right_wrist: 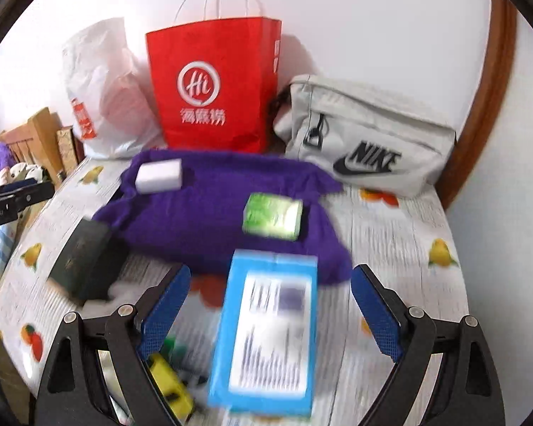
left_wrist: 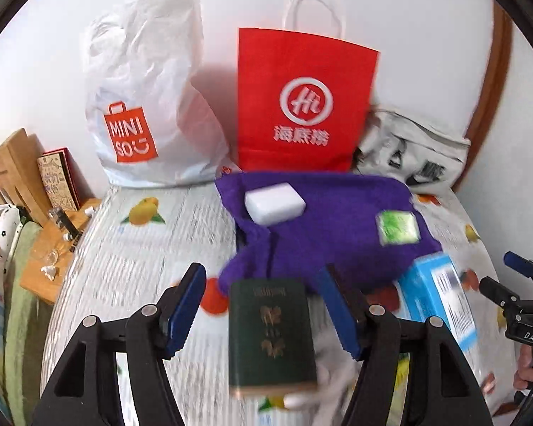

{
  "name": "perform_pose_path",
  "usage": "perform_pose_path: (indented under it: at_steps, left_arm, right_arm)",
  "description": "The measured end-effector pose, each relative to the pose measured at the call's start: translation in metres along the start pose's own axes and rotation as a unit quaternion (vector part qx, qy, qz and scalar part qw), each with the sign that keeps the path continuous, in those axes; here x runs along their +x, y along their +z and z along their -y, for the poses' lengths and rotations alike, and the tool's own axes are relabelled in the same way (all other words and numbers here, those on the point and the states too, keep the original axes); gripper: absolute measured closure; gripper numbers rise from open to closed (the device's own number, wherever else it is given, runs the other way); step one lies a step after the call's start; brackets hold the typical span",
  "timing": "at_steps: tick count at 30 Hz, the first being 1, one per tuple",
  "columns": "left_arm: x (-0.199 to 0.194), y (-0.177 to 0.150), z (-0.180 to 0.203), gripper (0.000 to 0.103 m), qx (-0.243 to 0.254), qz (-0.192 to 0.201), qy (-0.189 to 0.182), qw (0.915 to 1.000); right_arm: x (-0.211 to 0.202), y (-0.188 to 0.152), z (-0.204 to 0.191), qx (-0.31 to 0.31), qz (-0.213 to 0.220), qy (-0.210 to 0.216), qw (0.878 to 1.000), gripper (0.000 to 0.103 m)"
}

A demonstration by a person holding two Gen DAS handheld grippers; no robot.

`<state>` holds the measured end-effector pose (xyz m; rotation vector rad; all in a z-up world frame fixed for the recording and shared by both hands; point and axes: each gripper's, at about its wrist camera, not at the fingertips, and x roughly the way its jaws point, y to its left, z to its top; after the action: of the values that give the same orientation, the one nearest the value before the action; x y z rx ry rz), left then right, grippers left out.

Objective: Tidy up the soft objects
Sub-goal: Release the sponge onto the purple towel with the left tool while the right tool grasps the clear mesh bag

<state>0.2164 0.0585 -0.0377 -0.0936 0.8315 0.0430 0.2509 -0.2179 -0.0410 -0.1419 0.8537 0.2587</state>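
Green book (left_wrist: 272,333) between open left claw (left_wrist: 263,314), bare tablecloth (left_wrist: 152,248) leftward

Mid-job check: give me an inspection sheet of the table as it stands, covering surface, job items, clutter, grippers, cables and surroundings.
Surface: fruit-print tablecloth, motion-blurred.
Job's things: purple cloth spread flat; white sponge block and green packet lie on it.
Clutter: dark green booklet, blue box, a yellow item at the near edge.
Grippers: left gripper and right gripper open, holding nothing.
Cables: nothing seen.
Surroundings: white Miniso bag, red paper bag, grey Nike pouch along the wall; wooden furniture to one side.
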Motion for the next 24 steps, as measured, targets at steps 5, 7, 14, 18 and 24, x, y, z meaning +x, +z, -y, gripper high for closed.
perform_pose_path:
  at_steps: [5, 7, 14, 18, 24]
  left_arm:
    - [-0.012, -0.033, 0.006, 0.039, 0.009, -0.027, 0.006, 0.9996]
    - [-0.015, -0.049, 0.005, 0.039, 0.004, -0.035, 0.001, 0.9994]
    - [-0.017, -0.094, -0.008, 0.039, -0.009, -0.048, -0.008, 0.9987]
    - [-0.013, -0.112, -0.018, 0.039, -0.02, -0.061, -0.002, 0.998]
    - [-0.009, -0.135, -0.038, 0.039, -0.038, -0.072, 0.005, 0.9967]
  right_arm:
    - [-0.034, -0.043, -0.012, 0.033, 0.021, 0.06, 0.997, 0.012]
    - [-0.042, -0.06, -0.025, 0.028, 0.031, 0.062, 0.997, 0.012]
    - [-0.044, -0.102, -0.078, -0.054, 0.043, 0.074, 0.995, 0.012]
    - [-0.032, -0.115, -0.1, -0.088, 0.05, 0.067, 0.993, 0.012]
    - [-0.003, -0.13, -0.121, -0.126, 0.033, 0.029, 0.991, 0.012]
